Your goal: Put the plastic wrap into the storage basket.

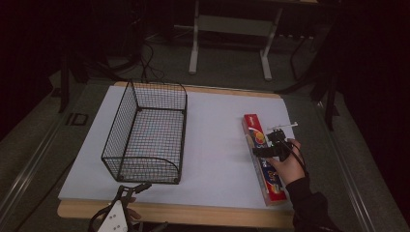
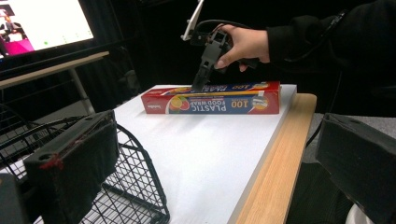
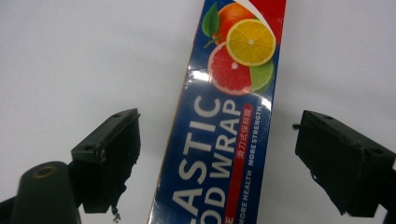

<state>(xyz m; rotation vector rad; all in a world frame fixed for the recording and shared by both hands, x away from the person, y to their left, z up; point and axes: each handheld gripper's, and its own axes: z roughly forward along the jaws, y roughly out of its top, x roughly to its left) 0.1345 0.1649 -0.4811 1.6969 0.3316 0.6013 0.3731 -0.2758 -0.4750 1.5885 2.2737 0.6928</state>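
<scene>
Your left hand-held gripper sits low at the near edge of the worktop, just in front of the wire basket, and the high view cuts off most of its body at the bottom. In the left gripper view its two black jaws stand far apart with nothing between them; the left one overlaps the basket's curved rim, so you cannot tell from there whether it touches the wire. The basket stands upright on the white sheet, its low curved end toward you, and nothing can be seen inside it.

To the right, well apart from the basket, the box of plastic food wrap lies flat along the right edge of the white sheet. Your right hand covers its middle stretch in the high view, and the dim light blurs the print there.

Your right hand-held gripper points down over the box. In the right gripper view its jaws are wide, one on each side of the box with white sheet showing between each pad and the carton, so nothing is gripped. That view crops both ends of the box.
</scene>
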